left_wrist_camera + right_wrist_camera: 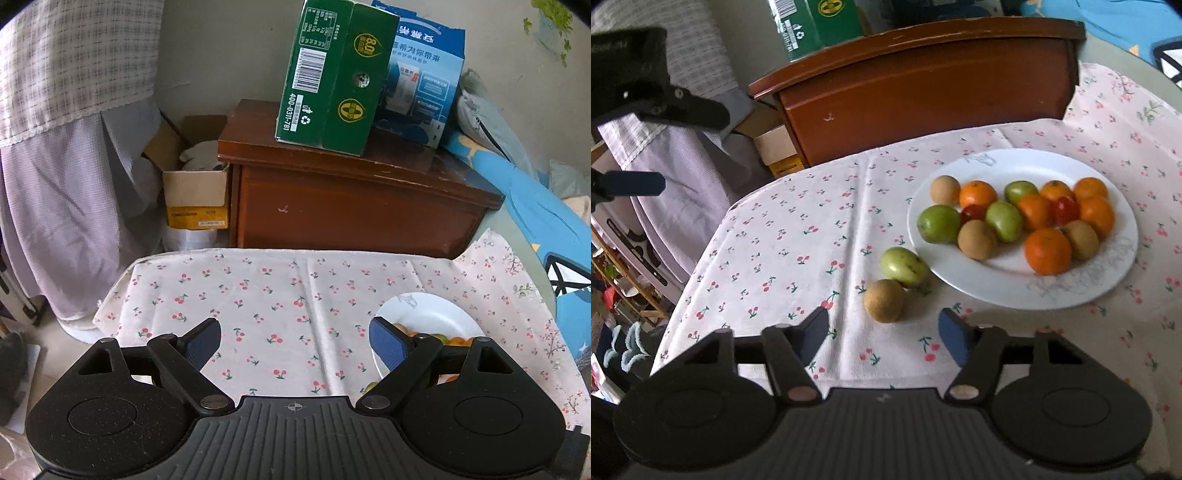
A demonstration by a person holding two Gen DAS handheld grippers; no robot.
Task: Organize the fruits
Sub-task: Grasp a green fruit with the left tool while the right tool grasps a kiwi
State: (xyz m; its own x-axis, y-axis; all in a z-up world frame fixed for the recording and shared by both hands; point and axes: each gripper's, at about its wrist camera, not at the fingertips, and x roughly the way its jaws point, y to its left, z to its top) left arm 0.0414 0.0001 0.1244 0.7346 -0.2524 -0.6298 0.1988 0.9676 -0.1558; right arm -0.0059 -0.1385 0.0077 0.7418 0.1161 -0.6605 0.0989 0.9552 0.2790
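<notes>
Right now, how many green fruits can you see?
4. Three sit on the white plate: one at its left edge, one in the middle, one farther back. The fourth lies on the tablecloth beside the plate. None seem hidden.

"400-0311-781" on green carton [332,74]

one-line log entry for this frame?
left tongs: open, empty | right tongs: open, near brown fruit | green fruit beside it, off plate

White plate [1015,295], lower right, holds orange, green, brown and red fruits [1048,251]. The cloth [798,236] is pale with red cherries. Upper centre: brown cabinet [354,206], green box [332,74].
</notes>
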